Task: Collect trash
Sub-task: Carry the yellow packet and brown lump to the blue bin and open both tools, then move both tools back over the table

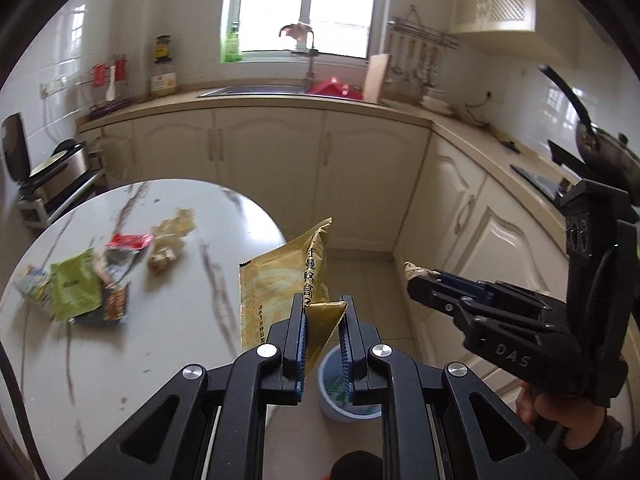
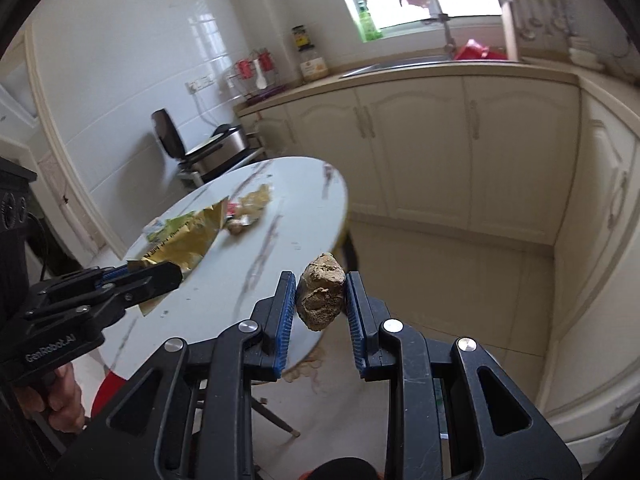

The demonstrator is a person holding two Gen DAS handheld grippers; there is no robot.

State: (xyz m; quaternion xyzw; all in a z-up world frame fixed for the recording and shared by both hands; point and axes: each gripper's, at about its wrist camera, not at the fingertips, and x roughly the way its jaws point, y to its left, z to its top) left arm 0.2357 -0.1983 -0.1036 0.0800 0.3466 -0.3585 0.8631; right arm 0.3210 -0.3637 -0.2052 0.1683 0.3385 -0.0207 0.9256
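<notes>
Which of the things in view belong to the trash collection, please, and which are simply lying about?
Part of the job:
- yellow wrapper in the left hand-held gripper
- brown crumpled lump in the right hand-held gripper
- trash bin
- wrappers left on the table

Just lying about:
- green bottle
- jar
- pan

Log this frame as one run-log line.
left gripper: shut on yellow packet | right gripper: shut on brown lump | bin: below | table: wrappers remain
</notes>
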